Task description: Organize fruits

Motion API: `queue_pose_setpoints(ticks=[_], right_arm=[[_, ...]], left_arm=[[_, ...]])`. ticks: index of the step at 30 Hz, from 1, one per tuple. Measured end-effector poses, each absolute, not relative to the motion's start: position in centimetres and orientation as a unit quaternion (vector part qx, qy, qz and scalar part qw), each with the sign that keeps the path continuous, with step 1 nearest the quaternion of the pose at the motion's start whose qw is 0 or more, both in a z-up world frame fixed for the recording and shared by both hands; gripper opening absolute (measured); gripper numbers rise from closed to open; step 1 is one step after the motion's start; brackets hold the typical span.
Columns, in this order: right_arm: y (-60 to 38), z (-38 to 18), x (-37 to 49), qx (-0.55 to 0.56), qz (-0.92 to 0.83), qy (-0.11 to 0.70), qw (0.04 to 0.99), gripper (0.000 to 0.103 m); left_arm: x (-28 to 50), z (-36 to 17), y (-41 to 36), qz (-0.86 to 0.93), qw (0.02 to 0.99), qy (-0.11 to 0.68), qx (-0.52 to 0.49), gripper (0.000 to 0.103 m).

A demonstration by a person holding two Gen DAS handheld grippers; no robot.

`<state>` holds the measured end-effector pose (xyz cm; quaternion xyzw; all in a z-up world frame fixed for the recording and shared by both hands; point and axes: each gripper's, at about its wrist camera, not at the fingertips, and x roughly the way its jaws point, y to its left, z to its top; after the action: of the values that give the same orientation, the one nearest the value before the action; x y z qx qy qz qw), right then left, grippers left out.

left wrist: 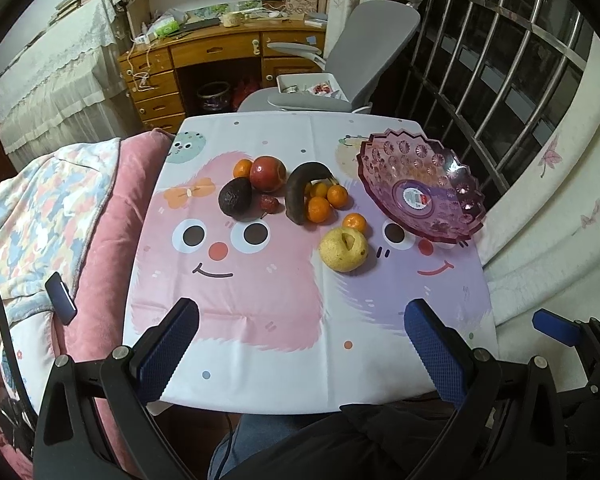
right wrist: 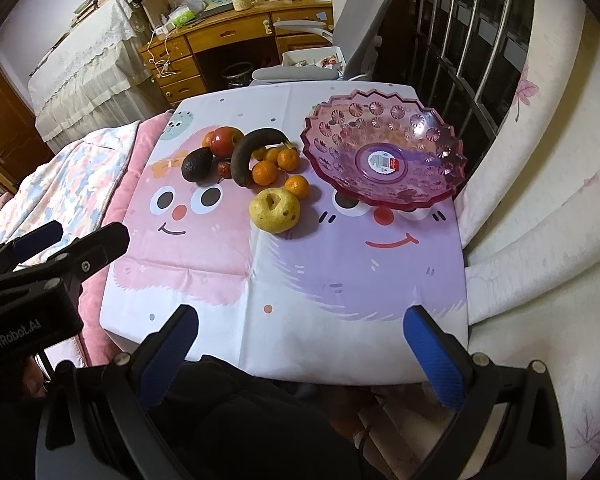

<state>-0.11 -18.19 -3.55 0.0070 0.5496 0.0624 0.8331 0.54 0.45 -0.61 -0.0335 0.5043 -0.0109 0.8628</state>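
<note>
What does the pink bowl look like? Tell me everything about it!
The pink bowl is see-through and looks like plastic, wide and shallow, with a zigzag scalloped rim and round flower-like patterns pressed all over it. A round red-and-white sticker sits in the middle of its bottom. It stands upright on a foot at the far right of the cartoon tablecloth, partly covering the purple face's eyes. Nothing is inside it yet. No fruit touches it; the nearest tangerine and the yellow pear lie to its left.
</note>
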Motion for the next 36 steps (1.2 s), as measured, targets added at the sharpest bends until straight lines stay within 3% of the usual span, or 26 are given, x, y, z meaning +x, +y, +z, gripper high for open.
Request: queue_pose_setpoints(ticks=[20,29,36], right_arm=[[-6.7,-3.0,0.6,0.014,0.035,0.522,0.852,0.098],[-3.2,-4.0,1.6,-0.029,0.022,0.471,0.881,0.098],[-3.8,-7.2,4.6,-0.042,-0.008,0.486,0.873,0.098]], left_arm=[[3.3,-2.7,15.0,-0.042,0.834,0.545,-0.07,0.099],[7.4,-4.2,17.4,-0.046,0.83,0.553,-0.055,0.098],[11.8,-5.6,17.3,-0.058,0.817,0.57,-0.071,0.098]])
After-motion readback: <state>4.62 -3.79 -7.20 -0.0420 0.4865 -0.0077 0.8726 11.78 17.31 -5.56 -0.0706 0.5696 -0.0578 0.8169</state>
